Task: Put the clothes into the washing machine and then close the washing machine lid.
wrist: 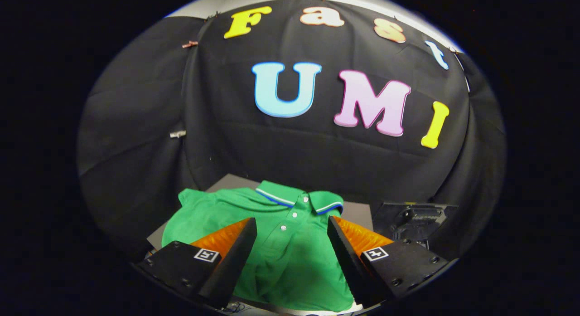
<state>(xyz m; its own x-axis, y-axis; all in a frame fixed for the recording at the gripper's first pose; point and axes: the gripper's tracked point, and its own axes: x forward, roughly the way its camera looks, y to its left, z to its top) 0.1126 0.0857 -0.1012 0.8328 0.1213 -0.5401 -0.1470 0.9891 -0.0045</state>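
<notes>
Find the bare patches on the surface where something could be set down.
Bare grey tabletop shows behind the green polo shirt, left of its collar, and at between collar and black mount. Crowded: the shirt covers the middle, between the open gripper jaws.

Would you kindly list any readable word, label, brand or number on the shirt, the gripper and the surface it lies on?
No readable text anywhere.
Green polo shirt: no print or label.
Open gripper, fingers above and either side of the placket: square pattern tags, no words.
Grey surface: blank.
Black fixture: no legible marking.
</notes>
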